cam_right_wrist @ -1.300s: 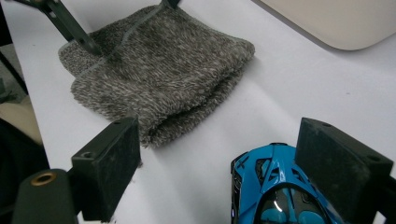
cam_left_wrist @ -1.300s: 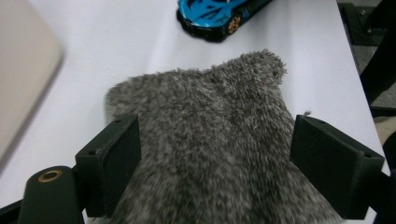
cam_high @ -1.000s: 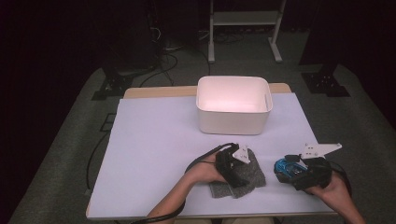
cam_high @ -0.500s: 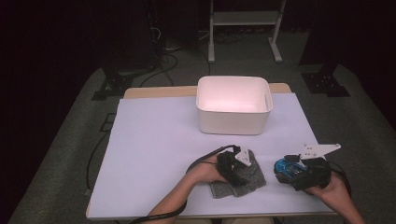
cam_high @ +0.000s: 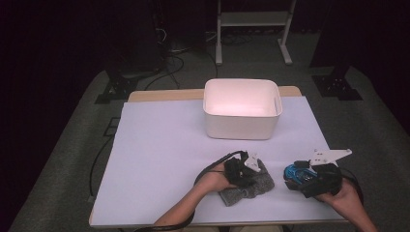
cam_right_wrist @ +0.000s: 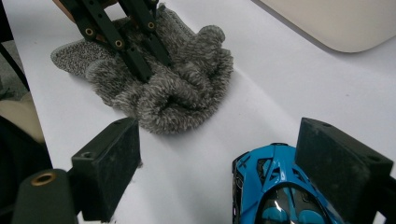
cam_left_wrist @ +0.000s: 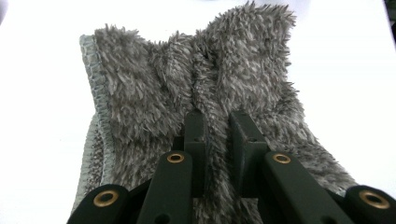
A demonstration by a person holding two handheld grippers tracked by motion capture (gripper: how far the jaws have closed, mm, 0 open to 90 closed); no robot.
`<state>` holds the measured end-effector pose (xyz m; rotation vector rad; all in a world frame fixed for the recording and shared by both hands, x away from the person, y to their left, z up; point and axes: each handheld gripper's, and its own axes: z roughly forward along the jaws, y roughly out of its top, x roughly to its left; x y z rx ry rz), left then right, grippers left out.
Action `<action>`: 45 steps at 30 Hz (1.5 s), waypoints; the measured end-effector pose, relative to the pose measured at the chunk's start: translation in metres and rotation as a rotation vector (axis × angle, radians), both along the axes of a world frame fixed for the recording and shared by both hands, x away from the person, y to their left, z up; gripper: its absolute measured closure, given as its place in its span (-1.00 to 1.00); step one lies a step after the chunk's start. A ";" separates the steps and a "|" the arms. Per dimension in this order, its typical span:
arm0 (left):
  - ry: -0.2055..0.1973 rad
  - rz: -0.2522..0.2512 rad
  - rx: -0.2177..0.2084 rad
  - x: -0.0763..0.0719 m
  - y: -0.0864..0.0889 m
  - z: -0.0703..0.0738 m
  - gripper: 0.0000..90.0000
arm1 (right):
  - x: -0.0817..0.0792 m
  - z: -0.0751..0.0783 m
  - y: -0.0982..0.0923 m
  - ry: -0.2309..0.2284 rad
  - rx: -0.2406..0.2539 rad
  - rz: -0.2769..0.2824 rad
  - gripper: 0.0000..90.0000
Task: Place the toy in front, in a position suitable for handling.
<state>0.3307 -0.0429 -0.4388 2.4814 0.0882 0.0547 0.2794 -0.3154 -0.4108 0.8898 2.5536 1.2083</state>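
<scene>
Left hand-held gripper [cam_left_wrist: 215, 122] has just pinched only a ridge of the cloth [cam_left_wrist: 201, 93], so lifting may slip it free.

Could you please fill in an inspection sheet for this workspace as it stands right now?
Surface: white sheet covering the table; a wooden edge shows at the far side.
Job's things: grey fuzzy cloth bunched near the front edge; blue toy car to its right; empty white bin farther back.
Clutter: nothing seen.
Grippers: left gripper has just been closing and pinches a fold of the cloth; right gripper stands open, the car's nose between its jaws, pads not pressing.
Cables: black cable loops from the left gripper; more run on the floor at the left.
Surroundings: grey carpet, dark backdrop, a white stand behind the table.
</scene>
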 end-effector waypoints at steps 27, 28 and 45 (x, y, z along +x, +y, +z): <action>-0.080 0.166 0.007 -0.011 0.167 0.072 0.74 | 0.001 0.000 0.001 0.001 0.021 -0.004 -0.70; -0.079 0.178 0.017 -0.013 0.174 0.072 0.74 | 0.001 0.000 0.001 0.002 0.021 -0.004 -0.71; -0.048 0.331 0.123 -0.037 0.267 0.051 0.72 | 0.001 -0.003 0.004 0.018 0.022 -0.007 -0.70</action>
